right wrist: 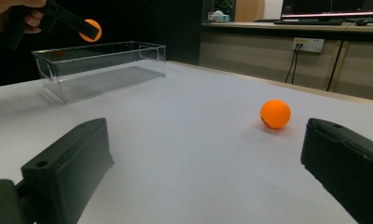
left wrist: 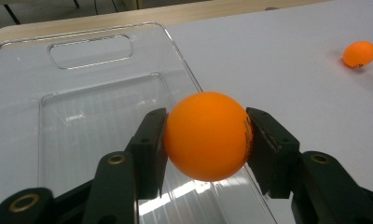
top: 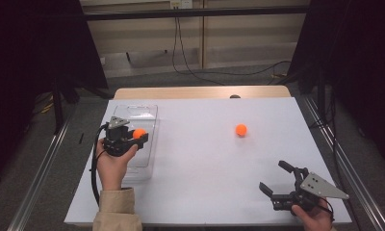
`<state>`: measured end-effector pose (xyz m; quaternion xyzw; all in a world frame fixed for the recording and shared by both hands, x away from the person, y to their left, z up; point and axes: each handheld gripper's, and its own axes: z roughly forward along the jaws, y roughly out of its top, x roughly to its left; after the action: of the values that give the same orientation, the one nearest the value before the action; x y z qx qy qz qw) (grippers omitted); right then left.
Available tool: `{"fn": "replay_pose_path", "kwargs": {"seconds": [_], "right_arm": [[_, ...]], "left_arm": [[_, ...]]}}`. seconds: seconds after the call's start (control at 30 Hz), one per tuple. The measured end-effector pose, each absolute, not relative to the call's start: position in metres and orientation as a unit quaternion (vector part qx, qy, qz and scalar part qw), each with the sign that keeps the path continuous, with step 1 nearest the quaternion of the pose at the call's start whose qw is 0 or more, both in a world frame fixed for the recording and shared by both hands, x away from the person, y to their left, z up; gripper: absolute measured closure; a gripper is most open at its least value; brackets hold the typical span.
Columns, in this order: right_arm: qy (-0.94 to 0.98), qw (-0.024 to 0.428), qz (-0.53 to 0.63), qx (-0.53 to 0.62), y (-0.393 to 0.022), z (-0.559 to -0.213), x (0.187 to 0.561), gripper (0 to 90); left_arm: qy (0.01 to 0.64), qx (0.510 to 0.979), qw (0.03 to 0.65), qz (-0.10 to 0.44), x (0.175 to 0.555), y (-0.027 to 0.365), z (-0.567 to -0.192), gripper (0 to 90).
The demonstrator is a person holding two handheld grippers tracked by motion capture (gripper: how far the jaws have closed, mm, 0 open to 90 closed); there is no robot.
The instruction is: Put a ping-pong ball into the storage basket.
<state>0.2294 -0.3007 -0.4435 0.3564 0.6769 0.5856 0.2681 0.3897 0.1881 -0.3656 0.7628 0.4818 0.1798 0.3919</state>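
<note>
White table (top: 200, 159) carries a clear bin (top: 138, 111) at its left side, and the left gripper (top: 141, 138) holds one orange ball (top: 139, 133) tight between its jaws above the bin, probably to drop it inside. Near the front right corner the right gripper (top: 275, 178) rests with jaws wide and empty, pointed at the second ball (top: 241, 129) lying well apart on the bare table, which I think it will fetch next.

Even light from above is falling on the white surface (top: 205, 168), while the room's sides are staying dark. Glare is streaking the clear box (left wrist: 105, 121). The near tongs are looking soft and blurred.
</note>
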Motion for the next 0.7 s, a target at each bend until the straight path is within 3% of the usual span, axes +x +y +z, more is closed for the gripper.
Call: {"fn": "replay_pose_path", "kwargs": {"seconds": [0.7], "right_arm": [[0.678,0.266,0.586,0.356,-0.3003,-0.4439,0.2303,1.1]], "left_arm": [[0.491,0.761,0.383,0.183,0.3921,0.1926,-0.3711,51.0]]}}
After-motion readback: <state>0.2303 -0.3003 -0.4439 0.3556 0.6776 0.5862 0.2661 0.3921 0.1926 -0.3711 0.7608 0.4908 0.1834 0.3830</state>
